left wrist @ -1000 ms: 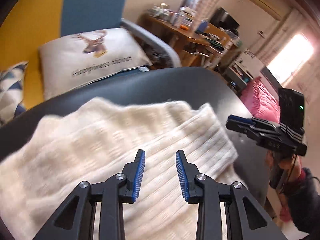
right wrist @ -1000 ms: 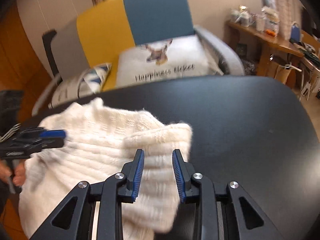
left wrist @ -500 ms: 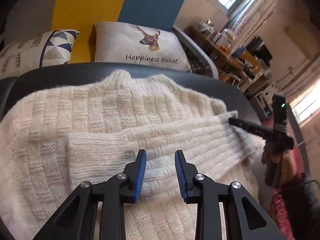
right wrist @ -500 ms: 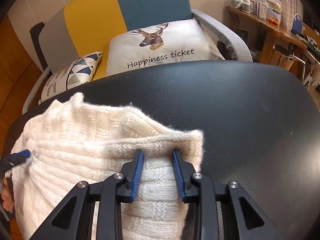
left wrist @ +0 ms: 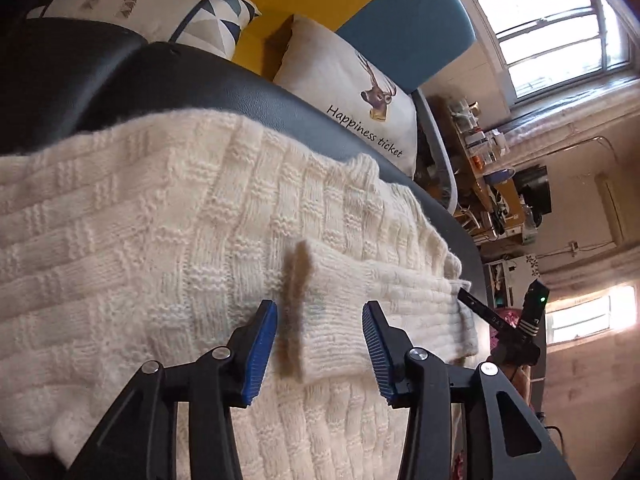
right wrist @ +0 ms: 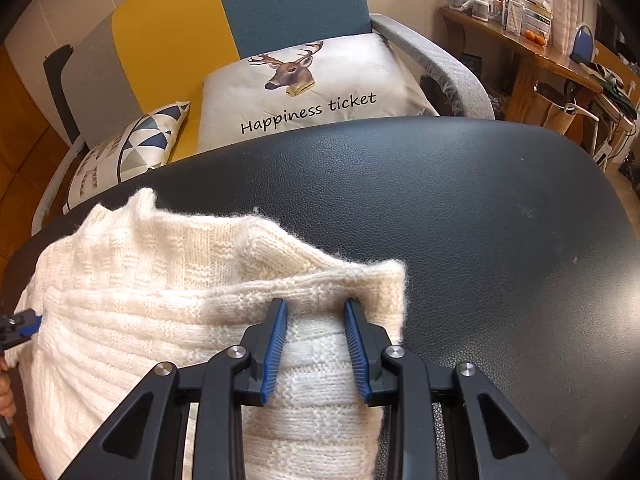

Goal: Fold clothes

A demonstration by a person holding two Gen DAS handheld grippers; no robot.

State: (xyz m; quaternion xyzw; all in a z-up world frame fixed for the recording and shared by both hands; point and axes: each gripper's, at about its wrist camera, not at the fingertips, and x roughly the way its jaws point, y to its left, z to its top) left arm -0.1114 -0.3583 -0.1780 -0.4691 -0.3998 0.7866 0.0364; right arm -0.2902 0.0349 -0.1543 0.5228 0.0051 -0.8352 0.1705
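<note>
A cream knit sweater (left wrist: 160,220) lies spread on the black leather table (left wrist: 200,80). One sleeve is folded across its body, and the cuff (left wrist: 336,288) lies under and between the fingers of my open left gripper (left wrist: 320,308). In the right wrist view my right gripper (right wrist: 315,304) is open, its fingers resting on the sweater (right wrist: 140,280) at its folded right-hand edge, with a ridge of knit bunched just ahead of the tips. The right gripper's tip (left wrist: 466,296) shows at the far end of the sleeve. The left gripper's tip (right wrist: 26,320) peeks in at the left edge.
Bare black tabletop (right wrist: 480,220) stretches to the right of the sweater. Behind the table stands a yellow and blue armchair (right wrist: 280,12) with a deer pillow (right wrist: 312,92) and a triangle-patterned pillow (right wrist: 136,152). A cluttered wooden desk (right wrist: 520,48) is at the back right.
My left gripper has opened wider and swung leftward over the sweater, so the sleeve cuff now sits between its fingers. My right gripper has stayed on the folded right edge.
</note>
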